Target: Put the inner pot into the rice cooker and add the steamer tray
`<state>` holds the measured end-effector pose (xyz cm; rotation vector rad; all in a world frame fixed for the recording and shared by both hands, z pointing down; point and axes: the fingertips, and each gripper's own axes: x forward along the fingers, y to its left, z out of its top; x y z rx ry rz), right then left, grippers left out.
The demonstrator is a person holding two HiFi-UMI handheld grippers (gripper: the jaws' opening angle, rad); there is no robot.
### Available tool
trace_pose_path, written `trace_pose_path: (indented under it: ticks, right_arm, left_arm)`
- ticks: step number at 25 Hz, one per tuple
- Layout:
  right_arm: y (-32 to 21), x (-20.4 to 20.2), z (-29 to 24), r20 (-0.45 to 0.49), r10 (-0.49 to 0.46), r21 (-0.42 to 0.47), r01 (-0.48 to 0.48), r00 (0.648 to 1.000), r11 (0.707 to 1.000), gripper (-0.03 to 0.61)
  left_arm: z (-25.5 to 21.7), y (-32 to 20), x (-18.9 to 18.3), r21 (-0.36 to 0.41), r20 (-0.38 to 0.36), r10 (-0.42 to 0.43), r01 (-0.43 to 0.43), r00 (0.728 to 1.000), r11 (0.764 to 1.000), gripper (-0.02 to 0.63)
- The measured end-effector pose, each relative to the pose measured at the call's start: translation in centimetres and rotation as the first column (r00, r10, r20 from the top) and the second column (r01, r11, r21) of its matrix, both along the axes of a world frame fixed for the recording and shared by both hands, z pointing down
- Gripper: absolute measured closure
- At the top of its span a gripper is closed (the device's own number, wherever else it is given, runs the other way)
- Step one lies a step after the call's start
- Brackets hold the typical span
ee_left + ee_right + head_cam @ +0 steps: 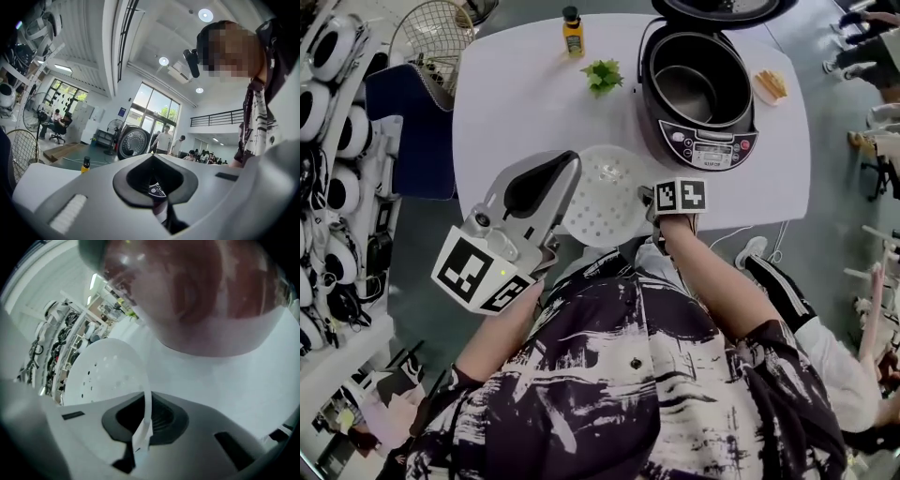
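While the steamer tray (605, 197) is lying on the table (516, 94) at seven o'clock from the rice cooker (698, 141), I am pinching its thin rim with the right gripper (143, 427). The left gripper (570, 167) is hanging pressed together, empty. I am judging the tray light, stiff and slick. Its nine o'clock edge is hiding under the left gripper.

rice cooker lid (727, 7) cropped at top, steamer tray (609, 202) partly behind left tool (568, 169)

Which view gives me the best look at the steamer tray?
The head view: nearly the whole steamer tray shows, at the table's near edge by the rice cooker. The right gripper view shows part of it, rim clamped in the right tool; the left gripper view misses it.
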<state>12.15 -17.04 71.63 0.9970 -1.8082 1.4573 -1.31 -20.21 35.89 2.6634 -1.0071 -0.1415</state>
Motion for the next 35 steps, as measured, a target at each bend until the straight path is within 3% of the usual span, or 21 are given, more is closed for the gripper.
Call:
trace_pose_path:
  ticks: [4,7,13,19,22,26,35]
  right_arm:
    - [0.8,-0.9,-6.0,0.088,-0.089,0.094,0.081,0.992,0.992,0.577]
    - [0.3,0.9,-11.0,0.128,-0.100,0.176,0.077,0.987,0.981,0.577]
    - [-2.9,8.1,-20.0,0.129,-0.057,0.315,0.014,0.990,0.949,0.578]
    - [-10.7,16.0,-25.8,0.059,0.002,0.418,-0.027,0.998,0.908,0.578]
    - [-16.1,18.4,-26.2,0.007,0.032,0.440,-0.032,0.999,0.898,0.577]
    - [-21.8,19.9,-24.8,-0.069,0.056,0.423,-0.021,0.996,0.906,0.577]
    - [-26.1,20.9,-18.4,-0.232,0.087,0.324,-0.007,0.969,0.946,0.577]
  left_arm:
    - [-1.5,0.0,0.7,0.051,0.018,0.009,-0.010,1.000,0.999,0.609]
    - [-3.4,-0.1,1.3,0.120,0.054,0.011,-0.017,0.998,0.993,0.609]
    - [-6.5,-0.6,3.7,0.211,0.068,0.028,-0.042,0.997,0.977,0.609]
    - [-7.3,-0.2,7.4,0.218,0.063,0.075,-0.088,0.995,0.972,0.609]
    - [-7.3,-0.1,9.2,0.218,0.061,0.097,-0.108,0.993,0.970,0.609]
    - [-7.3,0.2,10.5,0.211,0.063,0.093,-0.105,0.994,0.972,0.609]
    - [-6.7,0.3,9.7,0.187,0.070,0.015,-0.028,0.997,0.982,0.609]
